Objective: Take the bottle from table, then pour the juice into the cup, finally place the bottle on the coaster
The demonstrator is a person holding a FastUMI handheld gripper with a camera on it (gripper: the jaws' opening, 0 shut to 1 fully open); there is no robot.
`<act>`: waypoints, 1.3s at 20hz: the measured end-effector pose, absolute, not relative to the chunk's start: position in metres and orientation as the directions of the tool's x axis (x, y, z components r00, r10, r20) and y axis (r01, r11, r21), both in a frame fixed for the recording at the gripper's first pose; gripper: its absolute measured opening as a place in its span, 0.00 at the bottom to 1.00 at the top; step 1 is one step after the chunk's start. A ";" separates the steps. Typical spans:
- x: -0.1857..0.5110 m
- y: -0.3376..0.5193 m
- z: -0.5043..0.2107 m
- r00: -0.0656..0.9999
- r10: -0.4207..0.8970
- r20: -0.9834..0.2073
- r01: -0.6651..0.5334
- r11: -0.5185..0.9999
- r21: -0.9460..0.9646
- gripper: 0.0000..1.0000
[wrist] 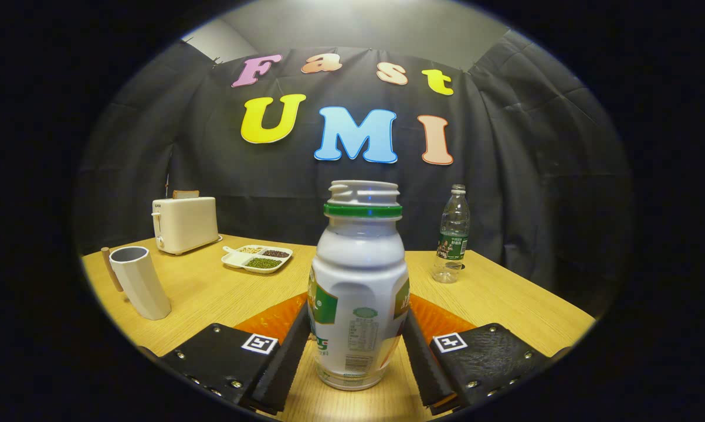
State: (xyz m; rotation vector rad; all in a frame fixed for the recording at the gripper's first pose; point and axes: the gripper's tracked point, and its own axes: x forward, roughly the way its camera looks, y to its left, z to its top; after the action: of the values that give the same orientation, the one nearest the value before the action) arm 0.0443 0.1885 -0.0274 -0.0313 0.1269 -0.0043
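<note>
The gripper has both fingers pressed against the juice bottle, which stands upright and capless between them, its base seemingly on the wooden table. Judging by this, either the take or the final set-down is under way (an orange coaster lies just behind it). The cup stands well apart.

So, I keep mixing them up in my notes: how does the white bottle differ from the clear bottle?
The white bottle is squat, wide and opaque; the clear bottle is slim and see-through. The white bottle has no cap, its mouth open above a green ring; the clear bottle is capped. The white bottle stands between the gripper fingers, which touch its sides; the clear bottle stands apart, far beyond them. Both are upright on the table, and both carry partly green labels.
</note>
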 end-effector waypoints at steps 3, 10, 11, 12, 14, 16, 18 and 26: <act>0.043 0.193 -0.017 0.993 -0.009 -0.121 0.003 0.999 -0.042 0.77; 0.035 0.224 0.013 0.991 0.024 -0.134 -0.049 0.981 -0.187 0.78; 0.034 0.231 0.016 0.990 0.034 -0.139 -0.062 0.977 -0.202 0.78; 0.034 0.237 0.018 0.989 0.043 -0.142 -0.073 0.973 -0.218 0.78; 0.034 0.246 0.023 0.989 0.048 -0.143 -0.083 0.963 -0.256 0.78; 0.036 0.257 0.026 0.987 0.062 -0.150 -0.105 0.949 -0.297 0.78; 0.038 0.267 0.028 0.985 0.073 -0.157 -0.125 0.929 -0.350 0.78; 0.044 0.308 0.026 0.977 0.112 -0.184 -0.197 0.811 -0.551 0.78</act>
State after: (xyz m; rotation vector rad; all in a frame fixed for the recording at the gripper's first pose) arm 0.0436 0.3083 0.0263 -0.6032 0.1457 0.1653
